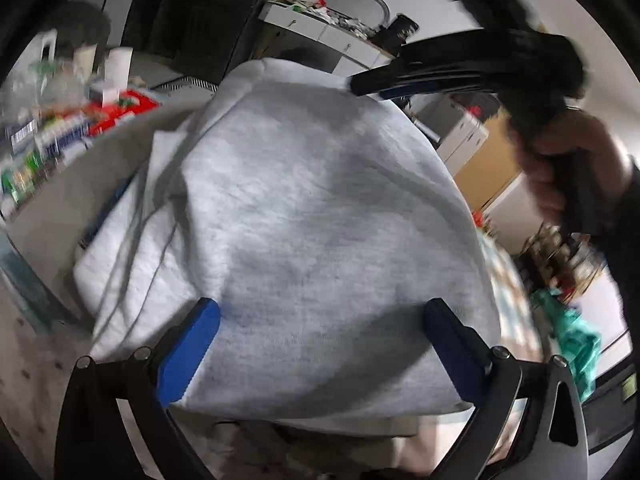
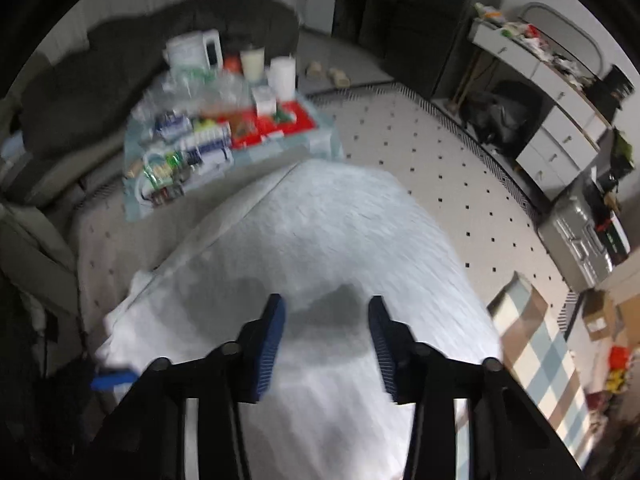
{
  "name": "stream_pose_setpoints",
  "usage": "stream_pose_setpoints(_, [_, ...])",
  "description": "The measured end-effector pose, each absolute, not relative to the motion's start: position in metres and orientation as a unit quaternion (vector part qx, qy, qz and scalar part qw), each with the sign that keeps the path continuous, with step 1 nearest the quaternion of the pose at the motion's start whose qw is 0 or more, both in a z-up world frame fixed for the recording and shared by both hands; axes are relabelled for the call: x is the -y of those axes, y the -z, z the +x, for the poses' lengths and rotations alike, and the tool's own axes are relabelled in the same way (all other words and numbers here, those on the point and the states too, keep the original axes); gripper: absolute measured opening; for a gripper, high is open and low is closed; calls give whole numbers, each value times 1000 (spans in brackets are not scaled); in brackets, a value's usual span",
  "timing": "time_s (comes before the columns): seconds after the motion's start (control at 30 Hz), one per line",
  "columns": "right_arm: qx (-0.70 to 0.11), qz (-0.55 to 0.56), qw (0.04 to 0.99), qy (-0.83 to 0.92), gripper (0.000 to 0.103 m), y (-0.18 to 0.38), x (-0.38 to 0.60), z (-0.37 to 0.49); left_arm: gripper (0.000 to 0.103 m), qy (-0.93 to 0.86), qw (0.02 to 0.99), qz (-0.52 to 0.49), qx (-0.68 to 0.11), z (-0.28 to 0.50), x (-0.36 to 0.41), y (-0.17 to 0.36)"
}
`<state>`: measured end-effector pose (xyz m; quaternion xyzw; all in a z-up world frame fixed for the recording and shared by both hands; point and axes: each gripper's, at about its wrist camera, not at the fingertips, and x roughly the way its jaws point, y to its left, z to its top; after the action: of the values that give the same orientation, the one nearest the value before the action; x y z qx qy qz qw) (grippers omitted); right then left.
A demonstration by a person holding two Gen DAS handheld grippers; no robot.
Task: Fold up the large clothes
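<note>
Sweatshirt [image 1: 304, 216], pale grey fleece folded into a soft rounded slab, lies on the dotted beige surface [image 2: 120, 248], its near hem at the table edge, with open floor to the right and cluttered packets [image 2: 200, 140] beyond. The left gripper [image 1: 320, 316] hangs spread wide above its near edge, gripping nothing. The right gripper [image 2: 326, 320], half-closed and empty, hovers over the cloth.

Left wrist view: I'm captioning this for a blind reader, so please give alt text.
A folded light grey garment fills the view, with the left gripper open above its near edge. The right gripper, held by a hand, reaches its far edge.
</note>
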<state>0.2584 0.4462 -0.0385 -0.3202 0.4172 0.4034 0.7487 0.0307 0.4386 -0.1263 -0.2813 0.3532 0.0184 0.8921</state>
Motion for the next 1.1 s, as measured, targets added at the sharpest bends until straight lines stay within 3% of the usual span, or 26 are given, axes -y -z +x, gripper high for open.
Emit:
stream_pose_setpoints(0.2, [-451, -405, 734, -307, 30, 107, -500, 265, 102, -15, 890, -294, -349, 31, -443, 130])
stream_pose_setpoints(0.37, [-440, -409, 744, -293, 30, 119, -502, 264, 102, -9, 884, -316, -345, 35, -453, 135])
stream_pose_setpoints(0.47, [-464, -356, 745, -321, 31, 84, -486, 271, 102, -10, 884, -308, -351, 32, -445, 128])
stream_pose_setpoints(0.57, [-464, -279, 739, -401, 42, 32, -439, 248, 102, -7, 879, -317, -357, 32, -448, 127])
stream_pose_setpoints(0.67, [-409, -299, 741, -439, 51, 13, -382, 200, 101, -8, 870, -329, -366, 33, -451, 124])
stream_pose_setpoints(0.83, [-451, -260, 721, -458, 55, 68, -302, 169, 101, -20, 868, -312, -385, 39, -445, 119])
stream_pose_setpoints(0.93, [-396, -272, 750, -455, 55, 98, -295, 157, 102, -47, 861, -291, -415, 51, -435, 126])
stream_pose_setpoints(1.1, [-394, -163, 765, -482, 56, 110, -271, 177, 102, -74, 856, -305, -411, 51, -431, 125])
